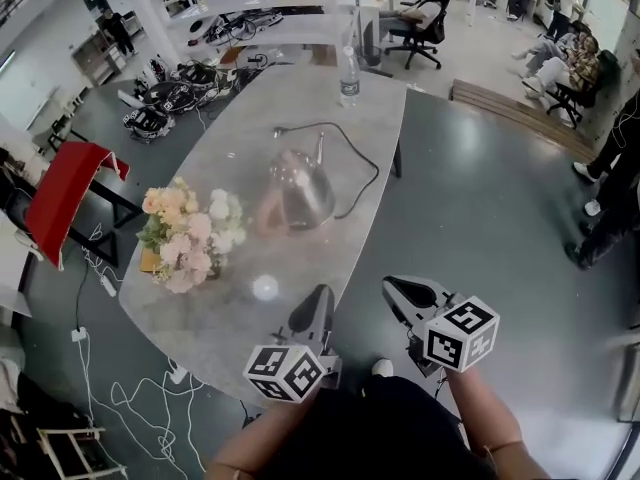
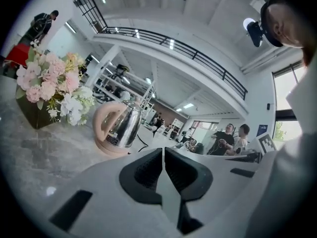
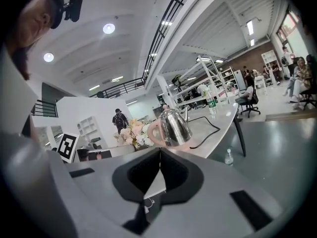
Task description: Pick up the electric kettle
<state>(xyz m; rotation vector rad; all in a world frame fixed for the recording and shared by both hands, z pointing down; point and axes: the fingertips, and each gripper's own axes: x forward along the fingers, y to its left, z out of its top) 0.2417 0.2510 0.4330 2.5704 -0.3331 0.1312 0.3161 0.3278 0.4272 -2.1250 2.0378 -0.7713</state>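
Note:
The electric kettle (image 1: 300,190), shiny steel with a pink handle and base, stands upright in the middle of the grey marble table (image 1: 330,108). Its black cord (image 1: 362,163) trails away on the far side. The kettle (image 2: 118,128) shows ahead of the left gripper, and as the kettle (image 3: 173,127) in the right gripper view. My left gripper (image 1: 320,303) hangs over the table's near edge, shut and empty. My right gripper (image 1: 400,290) is off the table's near right edge, over the floor, also shut and empty. Both are well short of the kettle.
A bouquet of pink and white flowers (image 1: 190,238) stands left of the kettle. A water bottle (image 1: 348,76) is at the table's far end. Cables (image 1: 150,408) lie on the floor at left, a red chair (image 1: 65,193) beside them. People sit at the far right.

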